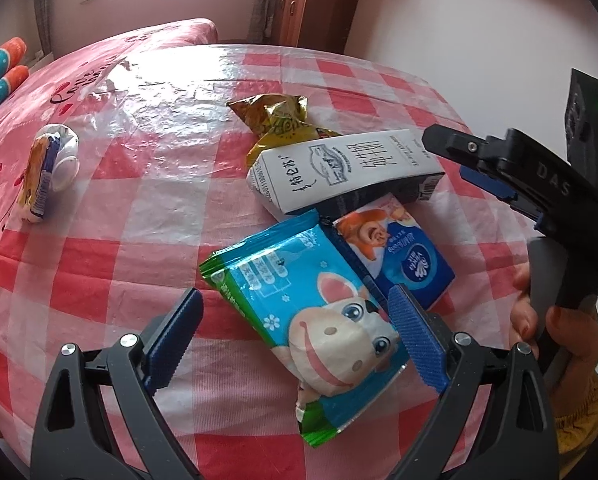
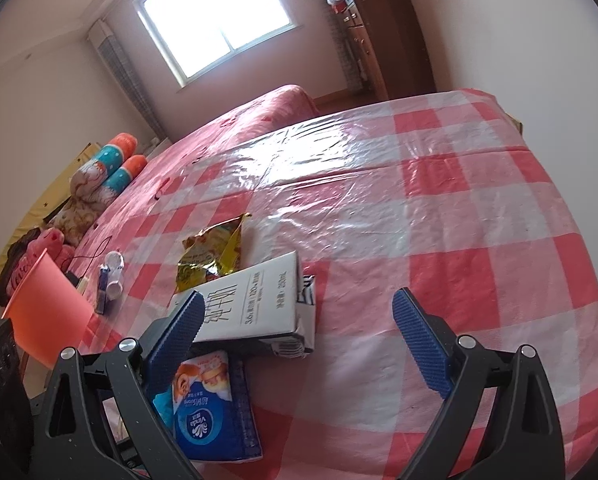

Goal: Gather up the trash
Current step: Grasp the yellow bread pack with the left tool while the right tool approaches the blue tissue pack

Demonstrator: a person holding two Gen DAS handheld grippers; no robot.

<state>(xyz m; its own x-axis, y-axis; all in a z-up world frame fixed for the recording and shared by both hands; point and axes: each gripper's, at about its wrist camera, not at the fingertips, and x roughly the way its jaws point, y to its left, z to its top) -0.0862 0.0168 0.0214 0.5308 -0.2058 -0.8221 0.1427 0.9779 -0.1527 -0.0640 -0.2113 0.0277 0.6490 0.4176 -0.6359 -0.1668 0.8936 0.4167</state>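
Note:
Trash lies on a table under a pink checked plastic cloth (image 1: 139,240). A blue cow-print wrapper (image 1: 319,320) sits between the fingers of my open left gripper (image 1: 297,336), which holds nothing. Beyond it are a blue tissue pack (image 1: 395,256), a white milk carton (image 1: 339,168) lying on its side, and a yellow snack bag (image 1: 279,120). My right gripper (image 2: 299,332) is open and empty, its left finger over the milk carton (image 2: 255,300) with the tissue pack (image 2: 207,408) below. In the left wrist view the right gripper (image 1: 455,164) hovers beside the carton's right end.
A small wrapper and a white round thing (image 1: 47,172) lie at the table's left. An orange-pink bin (image 2: 47,308) stands off the table's left edge. A hand (image 1: 539,320) grips the right tool. A bed (image 2: 283,100), pillows (image 2: 115,164) and a wooden cabinet (image 2: 383,40) lie behind.

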